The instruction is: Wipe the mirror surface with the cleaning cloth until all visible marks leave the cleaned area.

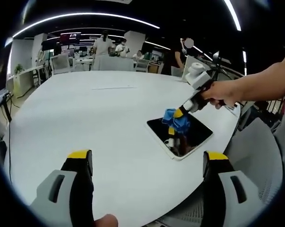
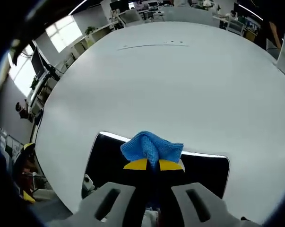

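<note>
White table point(image 1: 85, 113), mirror point(image 2: 206, 172), cloth point(image 2: 151, 147), unlabelled.

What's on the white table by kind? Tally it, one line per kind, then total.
Mirror: 1
Blue cleaning cloth, held on the mirror by the right gripper: 1
Grippers, counting the left gripper hovering open over the white table: 2
Total: 4
</note>
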### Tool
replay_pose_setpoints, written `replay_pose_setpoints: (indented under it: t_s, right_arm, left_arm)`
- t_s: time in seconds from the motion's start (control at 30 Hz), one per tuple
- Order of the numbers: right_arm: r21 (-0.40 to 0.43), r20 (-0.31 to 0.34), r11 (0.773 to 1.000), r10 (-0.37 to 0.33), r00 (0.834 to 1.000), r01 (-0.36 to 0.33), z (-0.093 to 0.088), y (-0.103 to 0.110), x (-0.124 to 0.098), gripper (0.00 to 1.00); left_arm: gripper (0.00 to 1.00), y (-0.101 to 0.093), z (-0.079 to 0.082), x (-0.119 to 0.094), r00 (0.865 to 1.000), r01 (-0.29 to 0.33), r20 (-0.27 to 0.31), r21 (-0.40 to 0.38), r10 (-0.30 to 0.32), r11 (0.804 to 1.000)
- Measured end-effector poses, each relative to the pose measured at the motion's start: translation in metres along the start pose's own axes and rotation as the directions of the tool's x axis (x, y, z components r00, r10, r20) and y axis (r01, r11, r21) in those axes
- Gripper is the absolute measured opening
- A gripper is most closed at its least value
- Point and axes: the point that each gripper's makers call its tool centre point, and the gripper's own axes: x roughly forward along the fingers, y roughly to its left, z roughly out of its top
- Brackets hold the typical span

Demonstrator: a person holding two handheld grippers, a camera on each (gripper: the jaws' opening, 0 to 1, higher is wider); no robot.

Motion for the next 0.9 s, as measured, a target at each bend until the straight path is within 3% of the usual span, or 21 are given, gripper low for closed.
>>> replay_pose_setpoints:
  t_s: [0.23, 0.37, 0.57, 0.9]
  right_arm:
    - [-0.003, -0.001, 1.000, -0.015, 1.000, 0.015, -0.004, -0.008, -0.003, 0.01]
    - [-0.014, -0.015, 1.000, -0.025, 1.000, 0.025, -0.006, -0.014, -0.006, 0.01]
    - [0.006, -0.037, 0.999, -0.035, 0.999, 0.035, -0.009, -0.027, -0.010, 0.01]
    - [-0.031, -0.016, 0.998, -0.057, 0.998, 0.056, -0.009, -0.024, -0.008, 0.01]
  left_arm:
    - [0.92, -0.004, 0.005, 0.004, 1.000, 0.021, -0.012, 0.004, -0.021, 1.000]
    - [0.99, -0.003, 0.008, 0.003, 1.000, 0.015, -0.008, 0.035, -0.014, 0.999]
    - [0.99, 0.003, 0.009, 0.001, 1.000, -0.003, -0.007, 0.017, 0.003, 1.000]
    - [0.99, -0.002, 0.009, 0.006, 1.000, 0.000, 0.002, 0.020, 0.000, 1.000]
